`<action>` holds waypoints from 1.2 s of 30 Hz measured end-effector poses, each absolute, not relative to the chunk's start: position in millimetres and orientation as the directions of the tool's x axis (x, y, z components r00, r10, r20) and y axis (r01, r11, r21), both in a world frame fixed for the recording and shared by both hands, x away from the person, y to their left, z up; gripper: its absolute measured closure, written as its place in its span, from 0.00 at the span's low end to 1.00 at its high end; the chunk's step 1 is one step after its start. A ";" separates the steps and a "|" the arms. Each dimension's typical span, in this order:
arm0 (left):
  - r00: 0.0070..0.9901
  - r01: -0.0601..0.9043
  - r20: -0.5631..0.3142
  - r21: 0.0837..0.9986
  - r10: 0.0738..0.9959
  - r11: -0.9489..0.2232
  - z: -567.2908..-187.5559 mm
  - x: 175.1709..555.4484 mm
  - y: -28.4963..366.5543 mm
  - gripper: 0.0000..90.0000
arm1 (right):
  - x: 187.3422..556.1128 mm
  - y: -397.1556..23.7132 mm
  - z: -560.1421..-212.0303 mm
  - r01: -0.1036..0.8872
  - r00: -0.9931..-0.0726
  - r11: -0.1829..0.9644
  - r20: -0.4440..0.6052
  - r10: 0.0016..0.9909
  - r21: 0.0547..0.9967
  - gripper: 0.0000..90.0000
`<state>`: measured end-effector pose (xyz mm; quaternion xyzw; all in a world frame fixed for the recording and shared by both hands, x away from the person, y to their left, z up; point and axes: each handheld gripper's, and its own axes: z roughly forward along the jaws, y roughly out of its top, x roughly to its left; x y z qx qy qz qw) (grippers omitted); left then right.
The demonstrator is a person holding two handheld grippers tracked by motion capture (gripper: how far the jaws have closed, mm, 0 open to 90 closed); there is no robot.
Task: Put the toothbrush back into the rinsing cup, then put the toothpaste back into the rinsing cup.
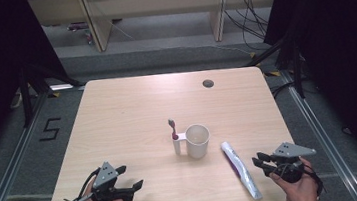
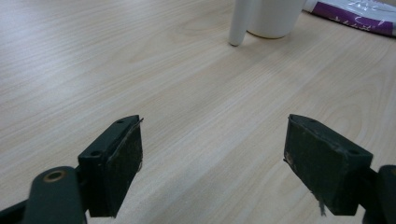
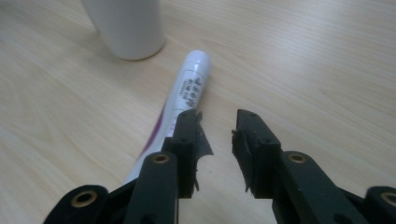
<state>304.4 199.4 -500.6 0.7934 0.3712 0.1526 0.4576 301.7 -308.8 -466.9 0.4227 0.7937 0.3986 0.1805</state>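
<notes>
Toothpaste tube (image 1: 240, 170) lies flat on table (image 1: 132, 105), just right of white cup (image 1: 197, 140), cap end toward cup. Looks light, soft, squashy, bit slippery. Best grab: across middle, gentle squeeze, or paste may squirt. Right gripper (image 3: 217, 126) above tube's flat end, jaws narrow but nothing between them. Left gripper (image 2: 212, 140) wide open, empty, well apart from tube.

High overhead forward-down; gripper views low, close (perhaps sharing cup (image 1: 198, 140)).
</notes>
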 end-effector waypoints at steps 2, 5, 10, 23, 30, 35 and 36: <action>0.684 0.447 -0.098 0.839 0.722 -0.310 -501.6 304.7 198.7 0.21 | 297.6 -303.3 -465.8 0.542 -0.590 0.328 0.072 0.804 0.774 0.81; 0.686 0.447 -0.096 0.838 0.721 -0.314 -501.9 304.2 197.4 0.21 | 295.5 -298.2 -465.7 0.508 -0.636 0.365 0.053 0.770 0.780 0.85; 0.686 0.448 -0.099 0.839 0.721 -0.310 -502.1 304.4 197.6 0.22 | 287.9 -284.6 -463.5 0.506 -0.673 0.388 0.071 0.736 0.770 0.91; 0.683 0.453 -0.087 0.829 0.725 -0.328 -503.5 304.6 197.2 0.22 | 282.3 -262.9 -473.5 0.504 -0.752 0.479 0.092 0.652 0.719 0.98; 0.687 0.449 -0.083 0.830 0.722 -0.332 -504.7 305.6 197.9 0.22 | 282.5 -258.4 -480.3 0.523 -0.756 0.524 0.082 0.649 0.673 0.98; 0.686 0.446 -0.086 0.834 0.723 -0.324 -506.4 305.9 195.9 0.22 | 282.7 -261.2 -482.2 0.530 -0.748 0.548 0.052 0.662 0.647 0.99; 0.690 0.448 -0.088 0.832 0.718 -0.329 -506.2 306.0 196.1 0.22 | 282.8 -261.9 -482.5 0.528 -0.748 0.552 0.046 0.662 0.645 0.99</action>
